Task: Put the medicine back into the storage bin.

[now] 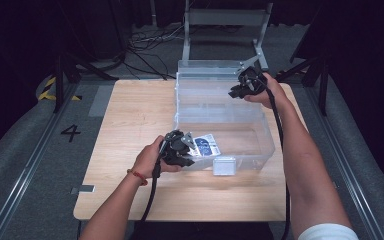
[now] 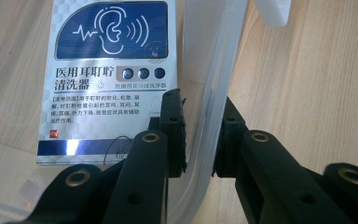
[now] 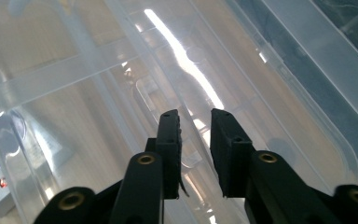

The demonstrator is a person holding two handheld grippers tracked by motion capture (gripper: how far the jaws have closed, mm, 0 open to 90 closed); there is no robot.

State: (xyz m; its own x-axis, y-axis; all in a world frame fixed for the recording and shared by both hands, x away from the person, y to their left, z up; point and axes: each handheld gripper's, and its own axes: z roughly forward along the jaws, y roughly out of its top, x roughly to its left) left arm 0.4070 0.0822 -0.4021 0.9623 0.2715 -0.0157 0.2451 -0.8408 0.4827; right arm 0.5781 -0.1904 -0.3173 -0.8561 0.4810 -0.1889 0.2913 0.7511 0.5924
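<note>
Forearms reaching in from the near edge of the pale wooden tabletop (image 1: 130, 120), both bare, a red bracelet (image 1: 138, 175) on the left wrist. Left hand-held gripper (image 1: 184, 148) held low at the near left corner of the clear plastic storage box (image 1: 260, 145), jaws clamped across its thin wall (image 2: 200, 140), one pad inside, one outside. Blue-and-white printed packet (image 2: 109, 79) lying flat on the box floor, just beside the inner jaw. Right arm stretched farther forward along the tabletop's right side, wrist bent inward, right hand-held gripper (image 1: 241, 89) at the far right of the box by the raised clear lid (image 1: 205, 67). Jaws narrowly apart over clear plastic (image 3: 279, 56); cannot tell whether gripping it.
</note>
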